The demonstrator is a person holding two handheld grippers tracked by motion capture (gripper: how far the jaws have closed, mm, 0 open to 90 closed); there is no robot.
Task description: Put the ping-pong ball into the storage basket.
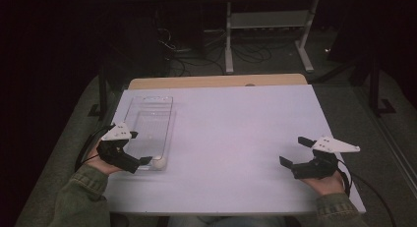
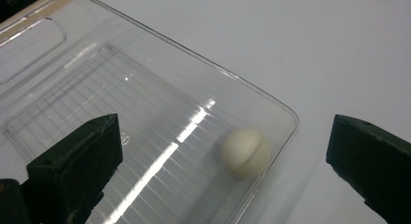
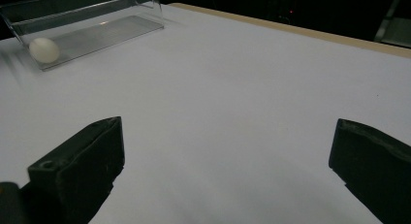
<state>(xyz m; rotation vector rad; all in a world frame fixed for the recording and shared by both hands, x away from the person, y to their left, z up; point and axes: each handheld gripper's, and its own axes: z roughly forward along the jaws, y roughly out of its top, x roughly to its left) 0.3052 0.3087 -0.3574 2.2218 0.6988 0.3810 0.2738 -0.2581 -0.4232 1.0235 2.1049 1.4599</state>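
the left gripper (image 1: 140, 148) sits at the near left of the table (image 1: 236, 124), jaws spread wide and holding nothing, just above the near end of the clear tray (image 1: 147, 120). one jaw is over the tray floor, the other outside its rim. the white ball (image 1: 159, 162) rests inside the tray, in the near corner against the wall, between the jaws but untouched. well apart to the right, the right gripper (image 1: 294, 151) hovers over bare table, jaws spread and empty.
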